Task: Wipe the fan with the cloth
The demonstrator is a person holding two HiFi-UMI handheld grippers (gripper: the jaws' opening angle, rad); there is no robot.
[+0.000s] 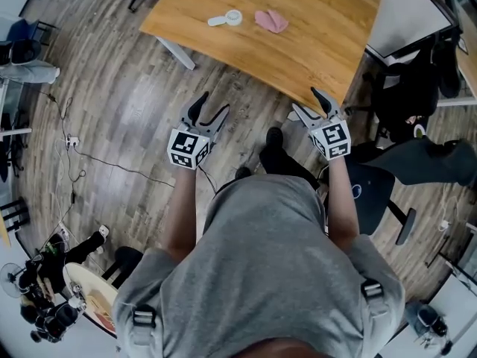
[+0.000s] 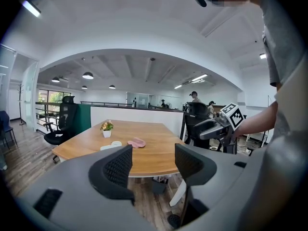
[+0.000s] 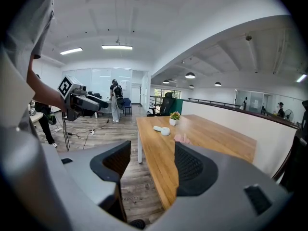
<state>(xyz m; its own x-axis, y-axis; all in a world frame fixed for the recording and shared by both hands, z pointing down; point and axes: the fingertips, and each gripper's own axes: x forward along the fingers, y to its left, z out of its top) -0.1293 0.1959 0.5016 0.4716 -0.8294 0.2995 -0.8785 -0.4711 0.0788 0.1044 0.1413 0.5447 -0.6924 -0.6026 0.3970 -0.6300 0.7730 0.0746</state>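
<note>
Holding L gripper (image 1: 211,110) jaws well apart, nothing between them, short of table (image 1: 313,43). On table's far side: fan (image 1: 232,18), small white handheld, lying flat. Looks light, hard plastic, prob. skids if pushed, so pin it by the handle. Just right of it, cloth (image 1: 270,21): pink, soft, crumpled; pinch a raised fold. R gripper (image 1: 309,104) likewise gaping, empty, near table edge.
</note>
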